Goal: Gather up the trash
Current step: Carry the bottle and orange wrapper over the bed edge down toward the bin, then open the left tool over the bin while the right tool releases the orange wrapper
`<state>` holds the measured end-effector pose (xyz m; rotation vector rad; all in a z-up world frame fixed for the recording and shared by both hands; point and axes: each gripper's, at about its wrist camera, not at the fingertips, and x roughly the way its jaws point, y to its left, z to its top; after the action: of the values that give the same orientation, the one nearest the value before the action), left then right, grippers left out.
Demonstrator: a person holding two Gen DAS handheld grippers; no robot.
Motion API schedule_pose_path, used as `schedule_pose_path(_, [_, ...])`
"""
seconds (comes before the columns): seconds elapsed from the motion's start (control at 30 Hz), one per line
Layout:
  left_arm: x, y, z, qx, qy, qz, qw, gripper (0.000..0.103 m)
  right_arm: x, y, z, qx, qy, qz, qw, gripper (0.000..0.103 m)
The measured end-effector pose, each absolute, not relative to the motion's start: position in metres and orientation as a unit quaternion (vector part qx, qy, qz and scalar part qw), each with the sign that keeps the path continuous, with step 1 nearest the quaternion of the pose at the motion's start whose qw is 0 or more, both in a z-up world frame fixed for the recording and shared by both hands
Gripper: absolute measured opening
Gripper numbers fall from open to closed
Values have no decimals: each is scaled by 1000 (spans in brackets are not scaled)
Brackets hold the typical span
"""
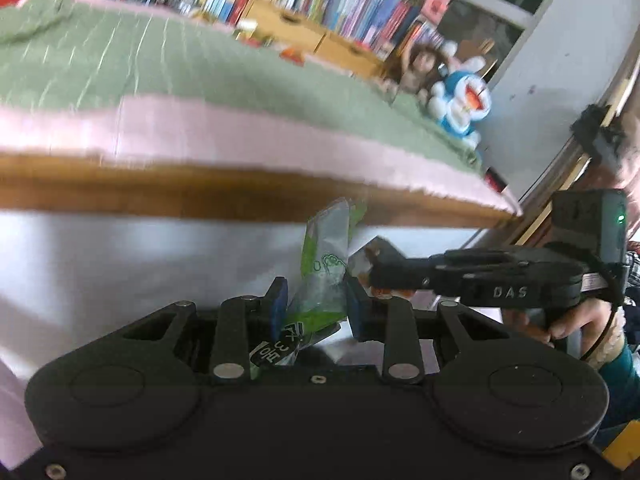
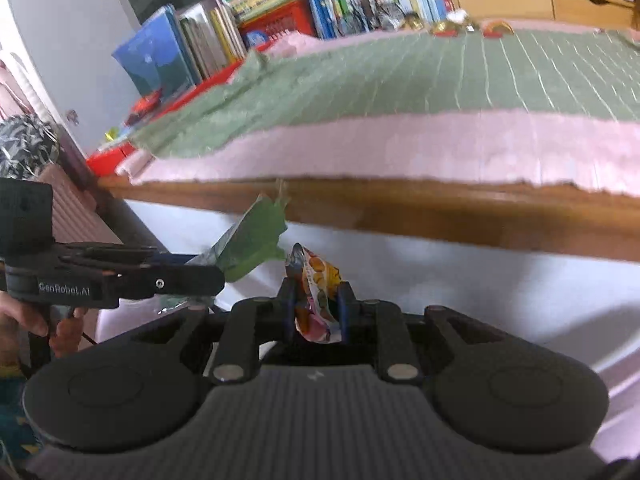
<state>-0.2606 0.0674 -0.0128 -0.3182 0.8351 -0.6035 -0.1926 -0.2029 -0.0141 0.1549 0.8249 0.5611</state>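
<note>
- Looking along the left gripper from its wrist camera: the blue pads pinch a green wrapper that stands up between them — in front of the wooden bed rail. The right gripper reaches in from the right.
- Right wrist view: the right gripper clamps an orange wrapper, probably a snack packet; a green blanket lies blurred behind.

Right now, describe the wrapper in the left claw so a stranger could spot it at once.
Start at the bed with the green blanket and follow its wooden edge downward. Just below it, the left claw is shut on the green wrapper, which sticks up between the blue pads. It is green and clear plastic with a cartoon outline, unlike the orange-and-pink wrapper in the right claw.
</note>
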Motion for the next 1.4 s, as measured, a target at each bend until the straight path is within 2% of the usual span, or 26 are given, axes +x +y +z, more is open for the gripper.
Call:
schedule_pose_path(0.67, [-238, 37, -118, -110, 526, -257, 803, 29, -181, -197, -85, 99, 482, 233, 839, 24])
schedule_pose_path(1.13, [-222, 32, -149, -95, 565, -232, 786, 30, -173, -186, -107, 110, 516, 217, 822, 25])
schedule_pose_path(1.2, [-219, 33, -151, -95, 567, -230, 785, 34, -172, -186, -107, 112, 516, 216, 821, 25])
schedule_pose_path(1.27, [-217, 34, -152, -101, 569, -227, 784, 47, -176, -189, -108, 113, 517, 214, 821, 25])
schedule_pose_path(1.3, [-216, 35, -153, -107, 570, -224, 783, 49, -176, -190, -108, 114, 518, 213, 821, 25])
schedule_pose_path(1.4, [-213, 38, -152, -111, 571, -213, 785, 71, -175, -193, -109, 118, 520, 210, 819, 26])
